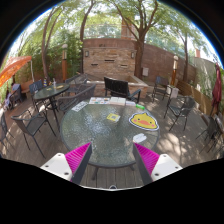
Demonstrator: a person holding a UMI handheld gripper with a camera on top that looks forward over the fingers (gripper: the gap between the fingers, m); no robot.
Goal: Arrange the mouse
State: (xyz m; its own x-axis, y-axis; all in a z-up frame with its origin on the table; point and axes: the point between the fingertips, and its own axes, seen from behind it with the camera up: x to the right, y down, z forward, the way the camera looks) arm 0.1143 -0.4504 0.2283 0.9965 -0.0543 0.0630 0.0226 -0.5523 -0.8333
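Note:
A round glass table (100,135) stands just ahead of my gripper (113,163). A yellow-orange mouse pad (143,121) lies on its right side with a small dark shape on it, possibly the mouse; I cannot tell for sure. The fingers, with pink pads (78,156), are spread wide over the table's near edge. Nothing is between them.
Papers or cards (112,103) lie at the table's far side, and a small white item (139,138) lies near the right finger. Metal chairs (35,122) stand around the table on a wooden deck. A brick wall (110,55) and trees are behind.

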